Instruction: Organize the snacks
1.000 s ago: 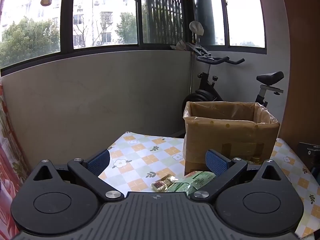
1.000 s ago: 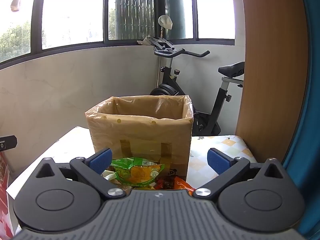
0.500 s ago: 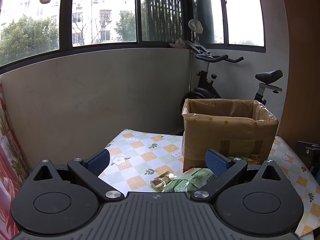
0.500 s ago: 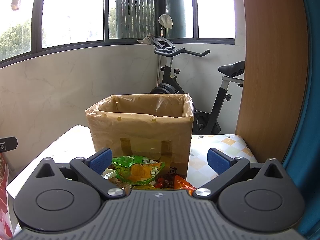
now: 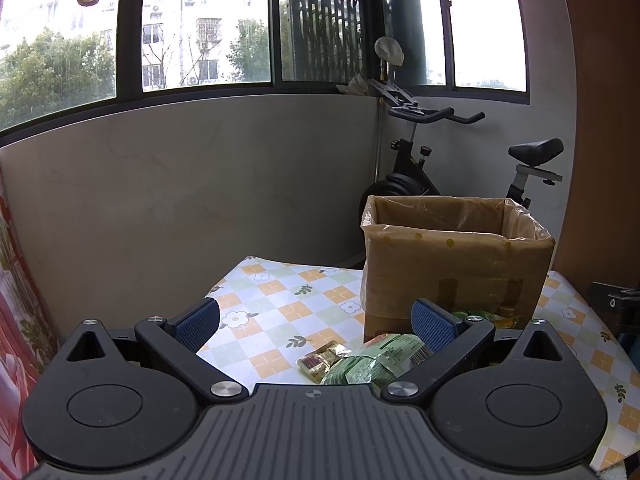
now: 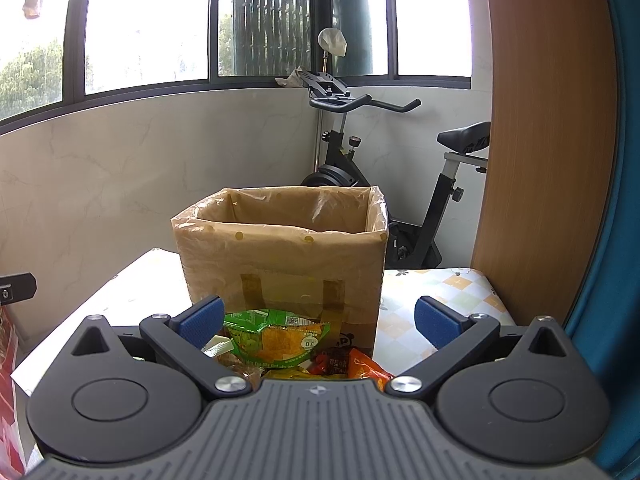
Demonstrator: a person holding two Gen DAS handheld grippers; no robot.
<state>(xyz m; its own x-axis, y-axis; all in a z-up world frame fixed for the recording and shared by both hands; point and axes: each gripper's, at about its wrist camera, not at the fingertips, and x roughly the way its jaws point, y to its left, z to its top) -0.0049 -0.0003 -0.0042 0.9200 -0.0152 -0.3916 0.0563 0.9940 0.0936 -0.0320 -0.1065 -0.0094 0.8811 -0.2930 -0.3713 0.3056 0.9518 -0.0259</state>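
A brown cardboard box (image 5: 456,268) lined with a plastic bag stands open on a checked tablecloth (image 5: 280,308); it also shows in the right wrist view (image 6: 280,268). Snack packets lie in front of it: a green packet (image 5: 372,364) and a small brown one (image 5: 322,360) in the left wrist view, a green-and-orange packet (image 6: 276,338) and red-orange packets (image 6: 344,366) in the right wrist view. My left gripper (image 5: 316,322) is open and empty above the cloth, left of the box. My right gripper (image 6: 318,318) is open and empty above the packets.
An exercise bike (image 5: 432,152) stands behind the table by the grey wall under the windows. A wooden panel (image 6: 548,140) rises at the right. The other gripper's black body (image 5: 616,304) shows at the right edge. A floral curtain (image 5: 16,320) hangs at the left.
The left wrist view has shifted slightly, so box and packets sit a little lower and further left. The right gripper has hardly moved. Both grippers stay open.
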